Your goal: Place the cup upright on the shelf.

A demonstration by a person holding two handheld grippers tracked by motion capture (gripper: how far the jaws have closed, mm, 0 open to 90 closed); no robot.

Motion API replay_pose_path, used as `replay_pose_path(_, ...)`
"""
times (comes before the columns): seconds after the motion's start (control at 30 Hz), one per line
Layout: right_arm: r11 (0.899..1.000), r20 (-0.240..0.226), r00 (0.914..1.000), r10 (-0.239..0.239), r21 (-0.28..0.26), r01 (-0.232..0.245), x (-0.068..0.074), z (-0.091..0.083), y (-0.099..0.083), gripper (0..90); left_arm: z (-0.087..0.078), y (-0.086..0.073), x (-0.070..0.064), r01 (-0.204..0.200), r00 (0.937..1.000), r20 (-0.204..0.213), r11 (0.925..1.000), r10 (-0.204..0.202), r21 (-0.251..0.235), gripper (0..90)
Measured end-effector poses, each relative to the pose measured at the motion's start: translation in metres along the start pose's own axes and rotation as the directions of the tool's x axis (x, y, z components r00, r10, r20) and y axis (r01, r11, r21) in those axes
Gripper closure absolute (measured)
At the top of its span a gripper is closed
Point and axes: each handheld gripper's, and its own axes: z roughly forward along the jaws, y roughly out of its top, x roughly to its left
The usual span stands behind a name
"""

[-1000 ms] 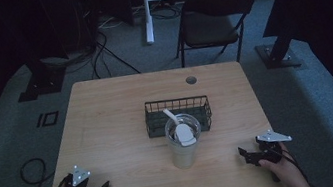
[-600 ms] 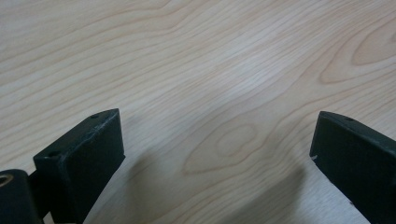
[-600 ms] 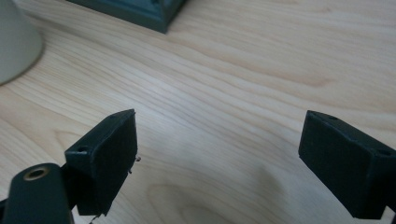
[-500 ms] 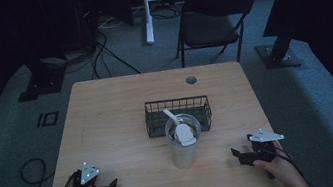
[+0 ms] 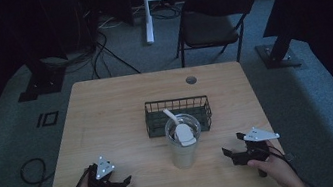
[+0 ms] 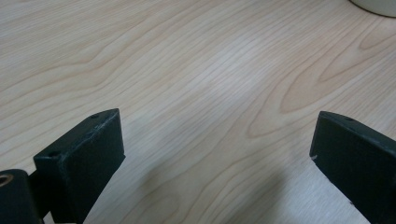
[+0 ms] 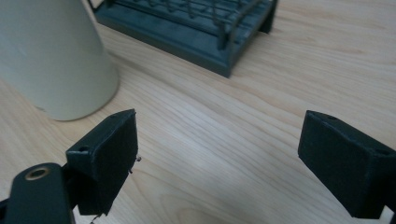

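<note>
Resting low at the desk's (image 5: 105, 103) near edge, left claw (image 5: 124, 183) and right claw (image 5: 231, 150) both gape wide, empty. Between them, mid-desk, stands the cup (image 5: 182, 144) with a spoon (image 5: 177, 124) inside, just in front of the wire basket (image 5: 176, 106). Likely light, tippy, smooth-walled; grip low on its sides.

lab/studio | dark rm, stand bases (image 5: 40, 83) + floor cables (image 5: 97, 51), folding chair (image 5: 211, 23), carpet
</note>
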Motion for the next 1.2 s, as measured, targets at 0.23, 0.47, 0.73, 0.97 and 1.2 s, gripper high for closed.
replay_pose_path(0.23,0.999,-0.048,0.9985,-0.025,-0.025,0.024,0.011,0.004,0.009,11.9,0.013,0.015,-0.017,-0.036,0.9985,0.039,0.9989,0.038,-0.031,3.8)
replay_pose_path(0.47,0.998,-0.079,0.996,-0.042,-0.039,0.039,0.018,0.007,0.013,11.8,0.019,0.026,-0.028,-0.067,0.9956,0.062,0.9958,0.071,-0.062,3.8)
replay_pose_path(0.73,0.997,-0.13,0.9894,-0.065,-0.059,0.057,0.029,0.009,0.021,11.9,0.031,0.039,-0.043,-0.077,0.9913,0.1,0.9939,0.085,-0.079,3.8)
replay_pose_path(0.97,0.993,-0.18,0.9791,-0.095,-0.091,0.079,0.04,0.013,0.029,11.9,0.044,0.053,-0.06,-0.127,0.9824,0.127,0.9884,0.137,-0.083,4.3)
replay_pose_path(1.2,0.99,-0.221,0.9688,-0.112,-0.108,0.09,0.048,0.017,0.032,12.9,0.052,0.066,-0.073,-0.137,0.9754,0.16,0.9857,0.152,-0.098,4.7)
